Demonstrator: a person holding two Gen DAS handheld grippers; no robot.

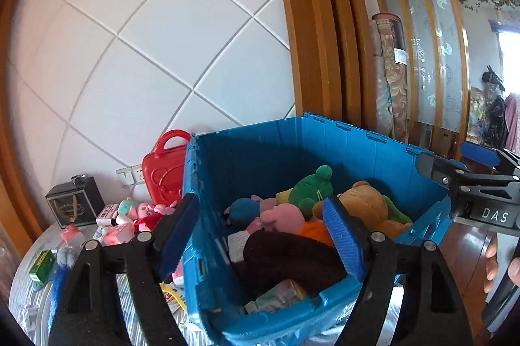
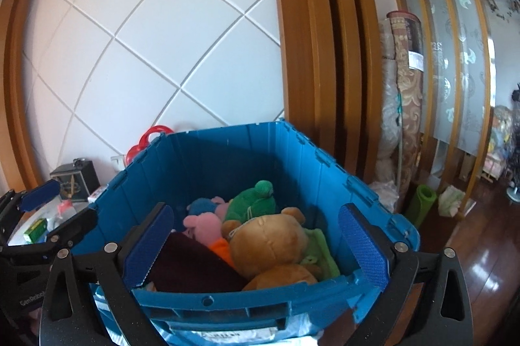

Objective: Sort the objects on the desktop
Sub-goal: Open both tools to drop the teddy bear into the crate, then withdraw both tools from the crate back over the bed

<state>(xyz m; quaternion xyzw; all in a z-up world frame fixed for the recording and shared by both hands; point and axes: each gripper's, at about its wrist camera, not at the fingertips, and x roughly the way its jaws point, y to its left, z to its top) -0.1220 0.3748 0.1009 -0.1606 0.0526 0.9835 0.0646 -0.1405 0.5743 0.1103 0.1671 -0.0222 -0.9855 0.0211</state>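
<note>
Blue plastic fills the left wrist view: the crate sits ahead and slightly right of the left gripper, whose jaws stand apart with nothing pressed between them. Its left pad hangs outside the crate's left wall, its right pad over the toys inside. The things not yet sorted, a heap of pink plush and small boxes plus a green box, lie on the cloth down and left of this gripper, well clear of the right gripper at the far right edge. The left hand is nearer to them, I judge.

In the right wrist view the right gripper is spread wide and empty, straddling the crate's near rim, with the brown bear lying straight ahead between the pads. The green box shows far left, beyond the left gripper.
</note>
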